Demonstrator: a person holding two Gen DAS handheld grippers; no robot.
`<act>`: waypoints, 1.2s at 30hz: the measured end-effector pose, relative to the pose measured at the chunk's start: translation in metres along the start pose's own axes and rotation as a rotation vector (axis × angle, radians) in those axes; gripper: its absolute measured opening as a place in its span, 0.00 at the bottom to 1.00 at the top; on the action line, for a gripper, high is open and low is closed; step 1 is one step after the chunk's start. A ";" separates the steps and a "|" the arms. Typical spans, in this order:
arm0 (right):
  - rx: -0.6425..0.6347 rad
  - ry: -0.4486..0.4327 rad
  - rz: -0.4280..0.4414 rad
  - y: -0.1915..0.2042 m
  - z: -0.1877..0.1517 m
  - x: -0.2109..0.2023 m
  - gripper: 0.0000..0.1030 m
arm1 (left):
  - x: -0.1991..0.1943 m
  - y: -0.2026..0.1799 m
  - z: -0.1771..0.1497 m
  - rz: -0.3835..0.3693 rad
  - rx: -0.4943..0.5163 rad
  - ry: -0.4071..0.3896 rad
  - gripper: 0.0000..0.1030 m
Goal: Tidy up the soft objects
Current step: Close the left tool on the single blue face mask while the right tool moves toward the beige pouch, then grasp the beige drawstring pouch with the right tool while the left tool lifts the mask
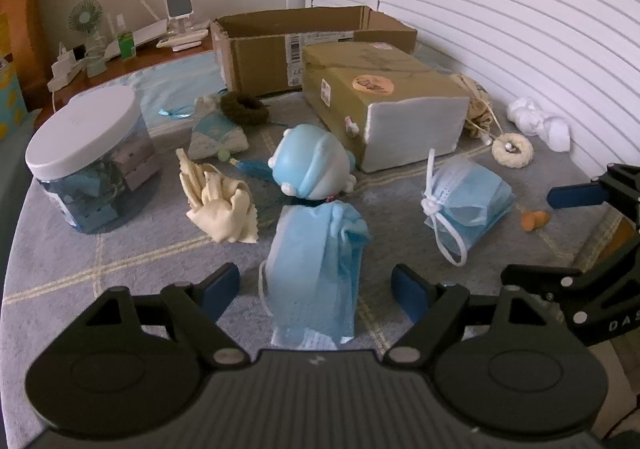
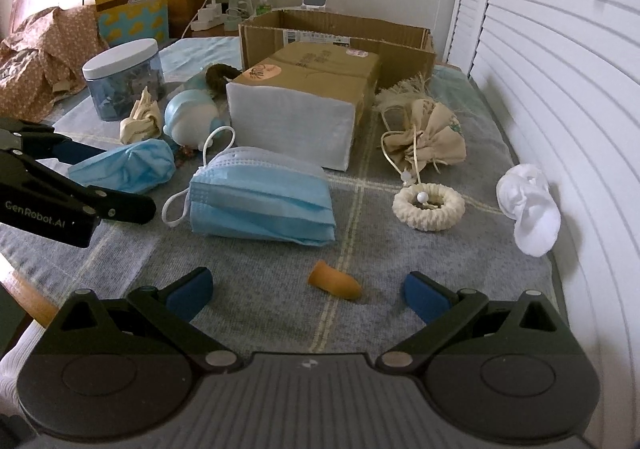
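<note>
Here the left gripper [image 1: 316, 289] straddles a crumpled blue face mask [image 1: 316, 261] on the grey blanket [image 1: 120, 257], jaws wide and not yet pinching, seemingly for pickup, while the right gripper [image 2: 308, 289] hangs open nearby.

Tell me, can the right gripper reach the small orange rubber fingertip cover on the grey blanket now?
Probably yes. The small orange rubber fingertip cover lies alone on the grey blanket, just ahead of the open right gripper, with nothing between them.

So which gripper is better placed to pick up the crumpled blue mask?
Left, probably. The left gripper already straddles the crumpled blue mask, its pads not touching yet. The right gripper sits open over a small orange piece instead.
</note>
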State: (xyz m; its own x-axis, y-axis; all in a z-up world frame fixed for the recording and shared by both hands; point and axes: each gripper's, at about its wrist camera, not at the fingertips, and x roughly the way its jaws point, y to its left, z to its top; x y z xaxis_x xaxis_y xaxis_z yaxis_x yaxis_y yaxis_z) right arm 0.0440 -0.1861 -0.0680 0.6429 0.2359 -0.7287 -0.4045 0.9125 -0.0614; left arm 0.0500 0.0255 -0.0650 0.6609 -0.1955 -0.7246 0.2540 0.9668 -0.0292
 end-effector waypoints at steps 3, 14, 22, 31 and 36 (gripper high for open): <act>0.001 0.000 -0.009 -0.001 0.000 -0.001 1.00 | 0.000 0.000 0.001 -0.004 0.005 -0.004 0.75; 0.012 -0.041 -0.041 -0.006 0.010 -0.010 1.00 | -0.002 0.004 0.004 -0.011 -0.002 -0.019 0.45; 0.015 -0.055 -0.088 -0.017 0.022 -0.009 0.99 | -0.001 0.007 0.006 -0.017 -0.004 -0.021 0.40; 0.066 -0.086 -0.158 -0.038 0.045 -0.008 0.94 | -0.005 0.015 0.015 -0.049 -0.045 -0.008 0.33; 0.081 -0.093 -0.192 -0.052 0.064 0.006 0.87 | -0.003 0.016 0.020 -0.058 -0.035 0.006 0.33</act>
State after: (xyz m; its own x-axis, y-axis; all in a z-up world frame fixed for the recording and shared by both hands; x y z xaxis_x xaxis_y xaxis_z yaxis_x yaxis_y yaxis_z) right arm 0.1101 -0.2107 -0.0253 0.7620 0.0819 -0.6423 -0.2179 0.9666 -0.1352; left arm 0.0661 0.0382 -0.0493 0.6419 -0.2501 -0.7248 0.2667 0.9591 -0.0948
